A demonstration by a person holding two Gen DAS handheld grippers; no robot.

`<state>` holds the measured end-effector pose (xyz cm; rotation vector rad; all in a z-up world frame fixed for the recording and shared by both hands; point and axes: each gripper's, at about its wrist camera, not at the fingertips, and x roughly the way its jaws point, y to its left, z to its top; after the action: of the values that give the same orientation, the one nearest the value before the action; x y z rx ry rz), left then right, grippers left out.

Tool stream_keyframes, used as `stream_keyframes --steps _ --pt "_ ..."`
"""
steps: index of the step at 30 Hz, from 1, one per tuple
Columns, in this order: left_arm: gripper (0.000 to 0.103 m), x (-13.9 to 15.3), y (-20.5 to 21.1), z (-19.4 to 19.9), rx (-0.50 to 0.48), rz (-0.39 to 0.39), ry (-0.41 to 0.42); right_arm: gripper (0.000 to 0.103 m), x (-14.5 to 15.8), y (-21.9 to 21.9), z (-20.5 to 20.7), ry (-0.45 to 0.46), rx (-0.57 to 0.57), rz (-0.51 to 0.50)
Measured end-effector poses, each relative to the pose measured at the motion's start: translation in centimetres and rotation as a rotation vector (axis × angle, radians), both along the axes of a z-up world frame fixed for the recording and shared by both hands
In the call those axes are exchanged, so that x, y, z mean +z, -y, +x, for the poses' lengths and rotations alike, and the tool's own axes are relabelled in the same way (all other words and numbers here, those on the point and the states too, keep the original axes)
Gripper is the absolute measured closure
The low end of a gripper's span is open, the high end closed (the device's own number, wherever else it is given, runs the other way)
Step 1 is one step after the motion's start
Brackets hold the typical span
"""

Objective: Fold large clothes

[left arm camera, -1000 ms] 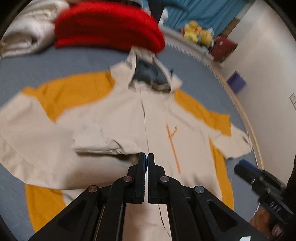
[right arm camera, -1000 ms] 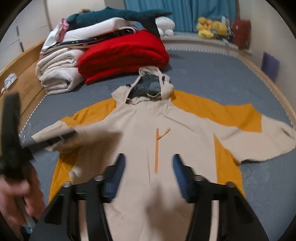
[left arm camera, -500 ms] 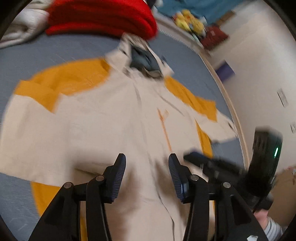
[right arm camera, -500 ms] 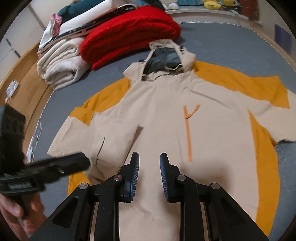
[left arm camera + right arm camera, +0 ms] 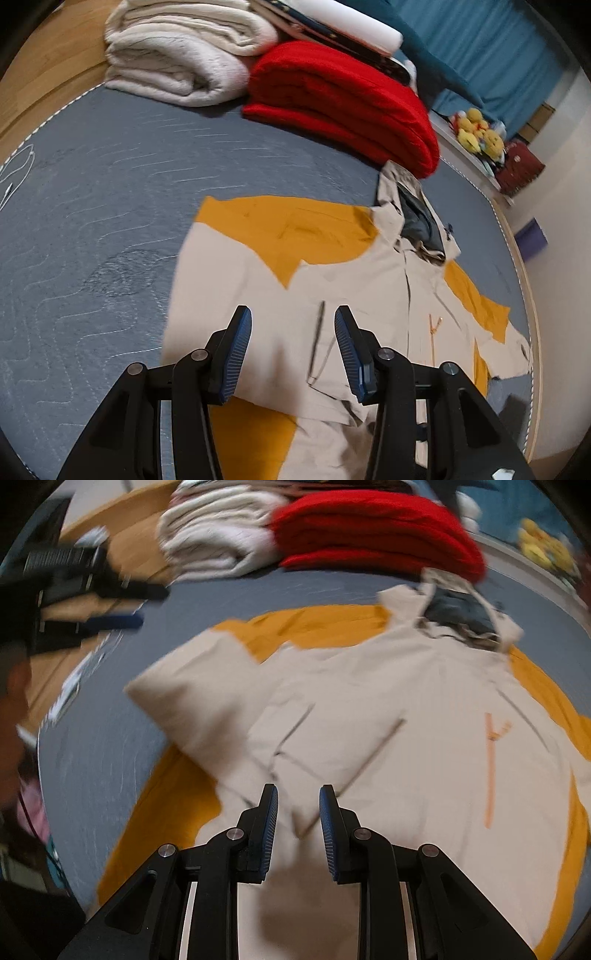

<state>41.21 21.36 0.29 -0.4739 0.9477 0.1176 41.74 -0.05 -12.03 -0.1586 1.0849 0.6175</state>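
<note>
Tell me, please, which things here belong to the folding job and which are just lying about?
Job: jacket, left gripper, right gripper.
Lying about: red blanket, white blanket, yellow toys, dark red bag.

Right view motion-blurred; jacket (image 5: 388, 709) hem cut by bottom edge; left hand-held gripper (image 5: 122, 605) smeared, state unclear.

My left tongs (image 5: 292, 345) and right tongs (image 5: 298, 821) are black, angular linkages with silver pivot screws; each finger carries a ribbed blue pad (image 5: 236, 354).
</note>
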Motion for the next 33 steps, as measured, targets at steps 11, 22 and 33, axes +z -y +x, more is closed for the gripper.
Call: stream_keyframes --steps 11,22,33 --pt "0.06 0.1 -3.5 -0.2 0.061 -0.029 0.005 0.086 -4.8 -3.3 0.6 0.032 0.055 -0.192" --pt "0.061 0.3 -3.4 -0.1 0.072 0.013 0.014 0.102 3.1 10.3 3.7 0.11 -0.46 0.213" --pt "0.061 -2.4 0.3 1.4 -0.031 0.017 -0.059 0.096 -4.8 23.7 5.8 -0.232 -0.877 0.192"
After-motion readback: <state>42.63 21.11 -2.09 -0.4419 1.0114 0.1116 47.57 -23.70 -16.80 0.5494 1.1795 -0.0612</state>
